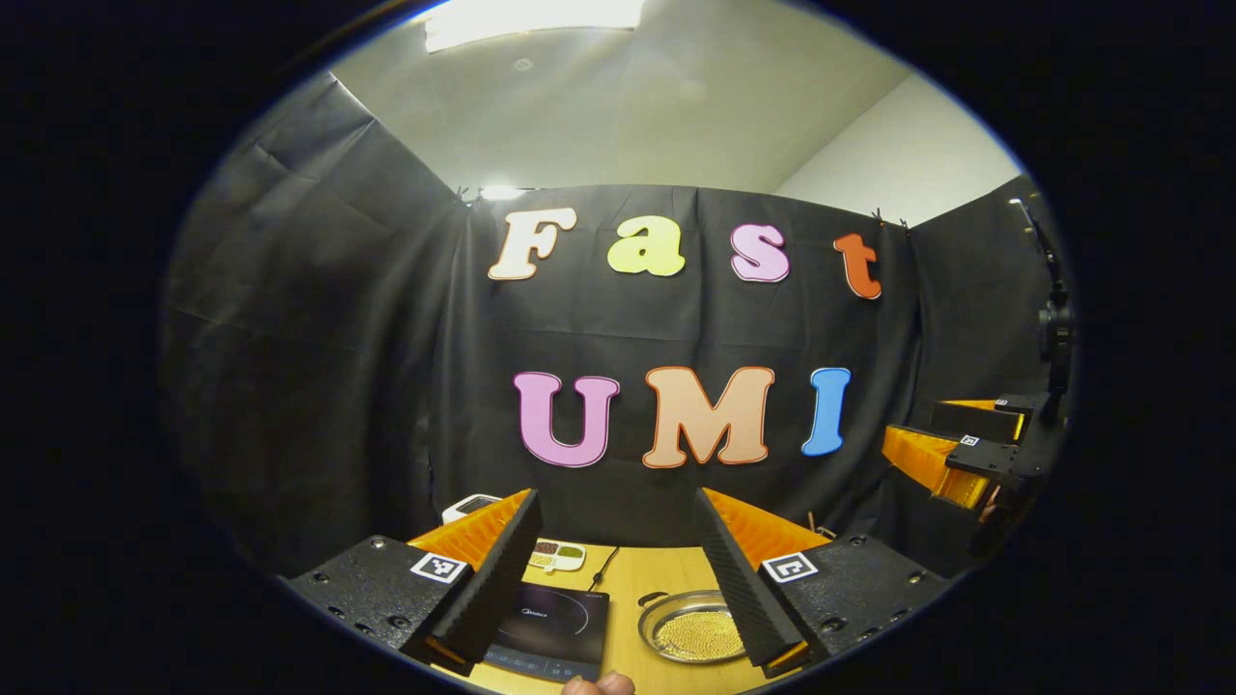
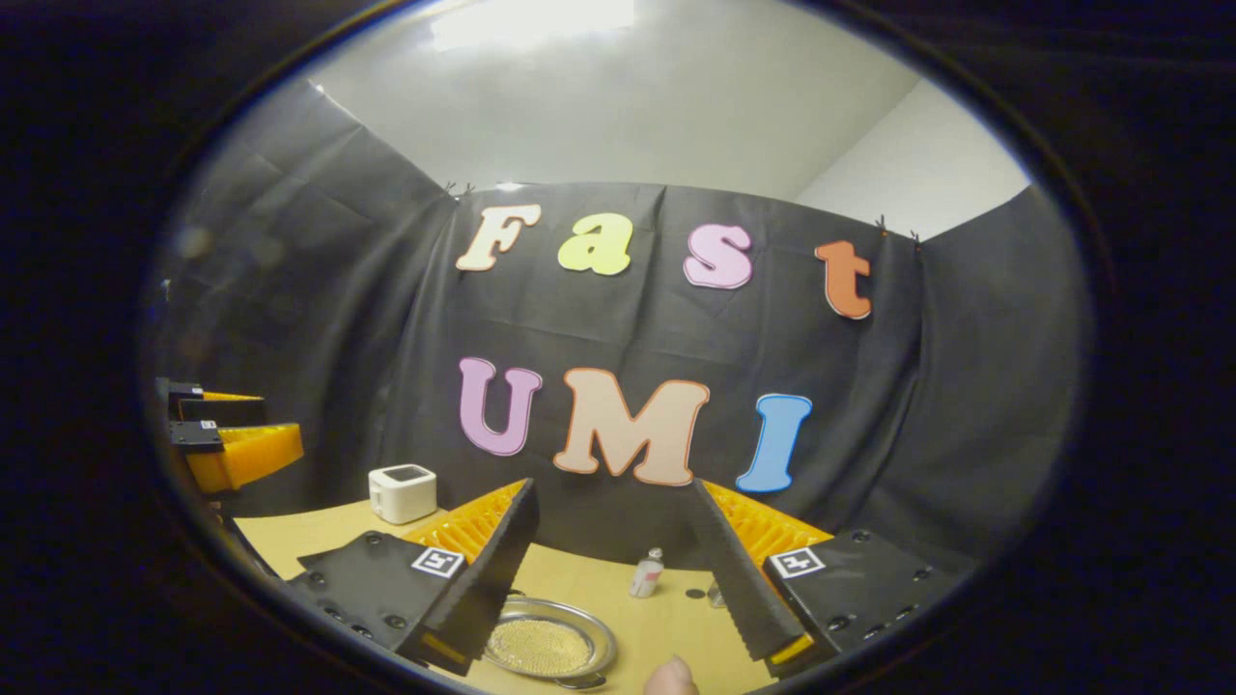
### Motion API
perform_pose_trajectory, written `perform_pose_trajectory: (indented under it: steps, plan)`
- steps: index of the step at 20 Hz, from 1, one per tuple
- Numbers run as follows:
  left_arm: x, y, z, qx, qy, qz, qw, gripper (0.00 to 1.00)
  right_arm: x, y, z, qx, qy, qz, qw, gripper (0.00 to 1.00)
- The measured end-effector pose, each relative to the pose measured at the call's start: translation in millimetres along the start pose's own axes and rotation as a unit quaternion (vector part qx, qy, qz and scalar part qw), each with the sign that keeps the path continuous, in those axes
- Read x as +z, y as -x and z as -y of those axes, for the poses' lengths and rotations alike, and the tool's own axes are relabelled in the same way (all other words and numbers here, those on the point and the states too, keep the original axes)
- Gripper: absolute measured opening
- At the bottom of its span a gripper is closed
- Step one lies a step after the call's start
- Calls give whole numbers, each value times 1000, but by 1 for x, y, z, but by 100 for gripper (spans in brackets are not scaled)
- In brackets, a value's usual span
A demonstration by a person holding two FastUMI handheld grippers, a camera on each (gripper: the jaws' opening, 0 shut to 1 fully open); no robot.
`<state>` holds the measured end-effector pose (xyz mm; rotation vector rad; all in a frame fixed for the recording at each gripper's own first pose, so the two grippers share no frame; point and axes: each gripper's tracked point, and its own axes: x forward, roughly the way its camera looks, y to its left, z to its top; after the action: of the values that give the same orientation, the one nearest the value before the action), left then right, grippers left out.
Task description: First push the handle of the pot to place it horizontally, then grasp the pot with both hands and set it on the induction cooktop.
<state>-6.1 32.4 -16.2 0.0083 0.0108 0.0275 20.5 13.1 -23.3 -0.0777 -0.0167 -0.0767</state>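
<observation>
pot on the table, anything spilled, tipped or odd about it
Nothing stands out. The pot sits upright on the table beside the cooktop, its yellowish contents inside, none seen on the wood. Both the left gripper and right gripper hang open above, touching nothing.

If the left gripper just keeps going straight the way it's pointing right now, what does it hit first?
Most likely the booth's black cloth wall. The open left gripper points level across the table, well above the induction cooktop and the pot, so it would probably pass over both. Depth is hard to judge here.
</observation>
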Motion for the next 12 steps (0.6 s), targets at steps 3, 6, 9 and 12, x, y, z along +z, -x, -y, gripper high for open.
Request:
perform_pose_trajectory:
  steps: [3,6,9,12]
  plan:
    - [-4,0,-6,-6,1,-2,1000,92,-6,2,-5,-8,8,-4,1000,99]
    - [-11,-4,-14,4,3,-13,1000,95,-17,-3,-14,1,7,-17,1000,98]
    - [-23,-16,-17,22,2,-30,999,92,-30,-24,-19,14,-7,-32,999,99]
    - [-29,-37,-11,28,8,-38,999,95,-39,-43,-13,26,-21,-32,999,99]
